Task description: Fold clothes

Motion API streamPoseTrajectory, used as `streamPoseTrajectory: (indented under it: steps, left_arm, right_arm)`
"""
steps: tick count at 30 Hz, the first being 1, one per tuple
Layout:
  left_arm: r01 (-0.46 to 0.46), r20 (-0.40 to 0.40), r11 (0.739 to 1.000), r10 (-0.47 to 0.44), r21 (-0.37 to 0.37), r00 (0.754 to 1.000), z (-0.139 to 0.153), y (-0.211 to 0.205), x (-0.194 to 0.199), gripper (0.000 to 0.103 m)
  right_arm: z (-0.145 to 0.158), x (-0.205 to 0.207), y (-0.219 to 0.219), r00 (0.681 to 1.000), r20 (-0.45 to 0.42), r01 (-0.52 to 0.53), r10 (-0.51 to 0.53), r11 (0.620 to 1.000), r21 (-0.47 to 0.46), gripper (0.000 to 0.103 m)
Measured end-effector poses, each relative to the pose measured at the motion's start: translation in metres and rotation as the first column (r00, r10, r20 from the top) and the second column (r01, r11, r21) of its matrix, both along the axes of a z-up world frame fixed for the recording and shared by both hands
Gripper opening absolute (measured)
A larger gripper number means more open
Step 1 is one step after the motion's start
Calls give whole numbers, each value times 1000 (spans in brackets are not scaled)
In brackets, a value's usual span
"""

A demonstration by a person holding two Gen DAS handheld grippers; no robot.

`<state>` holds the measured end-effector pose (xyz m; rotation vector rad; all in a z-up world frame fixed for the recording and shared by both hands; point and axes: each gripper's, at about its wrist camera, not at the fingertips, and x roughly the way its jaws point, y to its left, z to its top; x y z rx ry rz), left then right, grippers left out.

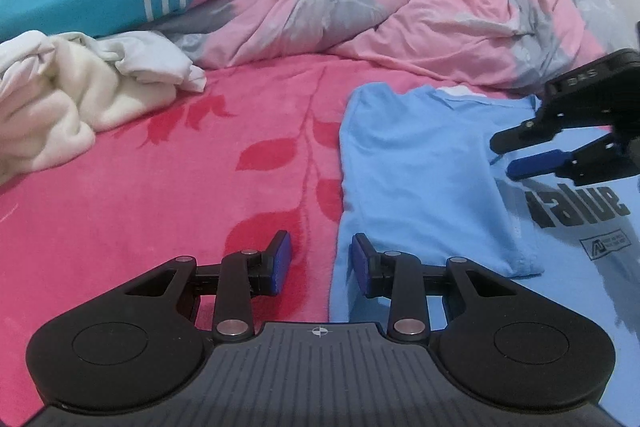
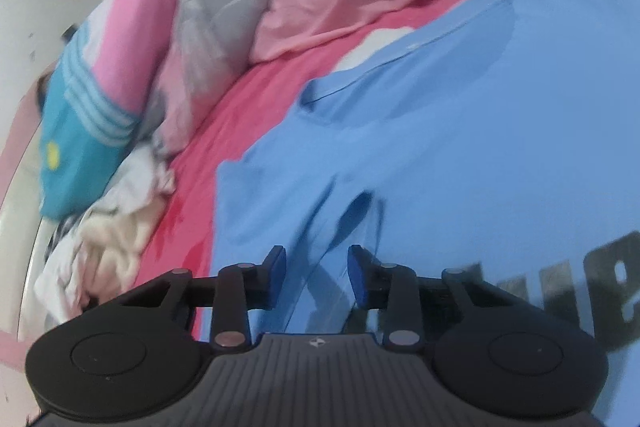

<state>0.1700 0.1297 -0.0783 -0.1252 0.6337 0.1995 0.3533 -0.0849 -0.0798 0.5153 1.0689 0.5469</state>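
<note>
Left wrist view: left gripper [image 1: 320, 263] w/ jaws apart, nothing held, low over the left edge of the blue T-shirt [image 1: 420, 163]. Right gripper [image 1: 516, 155] also parted & empty, hovering over the shirt's sleeve fold [image 1: 508, 219]. Shirt lies on the red blanket [image 1: 160, 195], sleeve turned in over the chest. Thin knit: light, floppy, drapes, probably slides on fleece; best pinch hem/shoulder edges. Cream clothes pile [image 1: 68, 103] well left of shirt, pink duvet [image 1: 420, 3] just beyond its collar, limited room that side.
</note>
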Motion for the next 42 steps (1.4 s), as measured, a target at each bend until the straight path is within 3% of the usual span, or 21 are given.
streamPoseTrajectory:
  steps: [6, 8, 10, 14, 21, 27, 31, 32, 36, 42]
  left_arm:
    - [-5, 16, 1000, 5, -15, 1000, -3, 1, 0, 34]
    - [-5, 18, 1000, 5, -19, 1000, -4, 1, 0, 34]
    - [-5, 19, 1000, 6, -22, 1000, -4, 2, 0, 34]
    - [-4, 18, 1000, 5, -23, 1000, -5, 2, 0, 34]
    - [-4, 14, 1000, 4, -2, 1000, -6, -1, 0, 34]
    - [-4, 12, 1000, 4, 9, 1000, -6, -2, 1, 34]
    - [-4, 13, 1000, 4, 6, 1000, -6, -2, 1, 34]
    - [-3, 14, 1000, 3, 5, 1000, -6, -2, 1, 34]
    - [-3, 14, 1000, 3, 2, 1000, -6, -2, 1, 34]
    - [-3, 14, 1000, 3, 1, 1000, -6, -1, 1, 34]
  right_arm:
    - [-10, 16, 0, 999, -6, 42, -42, 999, 25, 27]
    - [-14, 18, 0, 999, -11, 46, -46, 999, 25, 19]
    - [-13, 19, -2, 999, -1, 45, -45, 999, 23, 3]
    - [2, 18, -7, 997, 72, 40, -40, 999, 3, 1]
    - [14, 21, -1, 982, 186, 45, -12, 984, -174, 1]
    - [18, 8, -19, 987, 156, 44, -32, 996, -75, 4]
    - [22, -12, -20, 995, 82, -57, 58, 998, -11, 7]
    - [21, -17, -18, 995, 57, -81, 81, 997, -1, 9]
    - [8, -36, -11, 990, -47, -128, 130, 991, 43, 32]
    - [2, -46, -1, 986, -72, -149, 152, 988, 49, 33]
